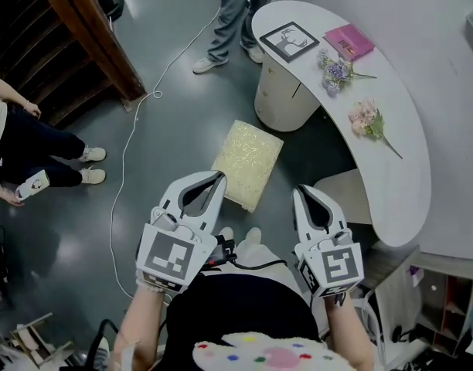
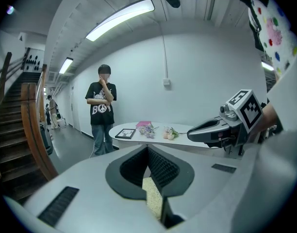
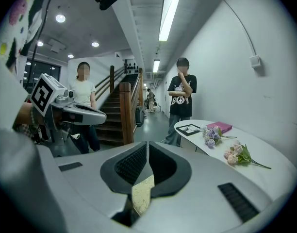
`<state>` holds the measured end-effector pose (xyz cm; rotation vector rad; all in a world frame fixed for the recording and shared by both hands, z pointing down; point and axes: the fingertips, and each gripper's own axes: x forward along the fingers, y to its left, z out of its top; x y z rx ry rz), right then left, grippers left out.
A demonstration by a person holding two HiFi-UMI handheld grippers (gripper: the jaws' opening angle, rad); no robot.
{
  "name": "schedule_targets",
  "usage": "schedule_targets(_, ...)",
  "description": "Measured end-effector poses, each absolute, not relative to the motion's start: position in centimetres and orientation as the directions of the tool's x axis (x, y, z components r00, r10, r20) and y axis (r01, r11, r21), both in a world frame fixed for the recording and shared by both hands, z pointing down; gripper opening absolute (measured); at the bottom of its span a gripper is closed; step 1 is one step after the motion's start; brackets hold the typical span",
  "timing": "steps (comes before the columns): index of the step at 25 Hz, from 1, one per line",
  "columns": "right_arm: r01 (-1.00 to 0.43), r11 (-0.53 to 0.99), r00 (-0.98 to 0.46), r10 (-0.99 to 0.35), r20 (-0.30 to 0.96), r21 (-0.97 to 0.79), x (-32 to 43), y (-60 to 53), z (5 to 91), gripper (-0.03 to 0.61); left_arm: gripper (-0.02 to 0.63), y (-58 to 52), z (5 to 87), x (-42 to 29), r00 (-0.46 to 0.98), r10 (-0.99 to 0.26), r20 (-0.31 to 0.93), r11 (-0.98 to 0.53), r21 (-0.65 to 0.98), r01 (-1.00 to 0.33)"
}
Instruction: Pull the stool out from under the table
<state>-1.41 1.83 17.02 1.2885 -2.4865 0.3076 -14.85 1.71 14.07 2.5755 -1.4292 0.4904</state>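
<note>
The stool [image 1: 246, 163], square with a pale yellow textured seat, stands on the grey floor beside the pedestal of the white curved table [image 1: 399, 184]. My left gripper [image 1: 219, 175] hangs in the air just above the stool's near left edge, jaws shut and empty. My right gripper [image 1: 301, 189] is level with it, to the right of the stool, also shut on nothing. The yellow seat [image 2: 153, 198] shows below the closed jaws in the left gripper view, and the same seat [image 3: 142, 195] shows below them in the right gripper view. A beige flat piece [image 1: 346, 194] sits partly under the table edge.
On the table lie a framed picture [image 1: 289, 39], a pink book [image 1: 348, 42] and two flower sprigs [image 1: 337, 71]. A person [image 1: 229, 22] stands at the table's far end, another [image 1: 35, 153] at the left. A white cable [image 1: 128, 145] runs across the floor near the wooden stairs [image 1: 74, 37].
</note>
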Motion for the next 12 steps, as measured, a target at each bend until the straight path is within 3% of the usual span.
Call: schedule_targets(12,-0.812,0.583,-0.55,-0.741,0.386,-0.038,-2.02,1.79,17.02,0.043,0.017,1.61,14.48,-14.62,0.496,-0.785,0.372,-0.547,-0.038,-0.837)
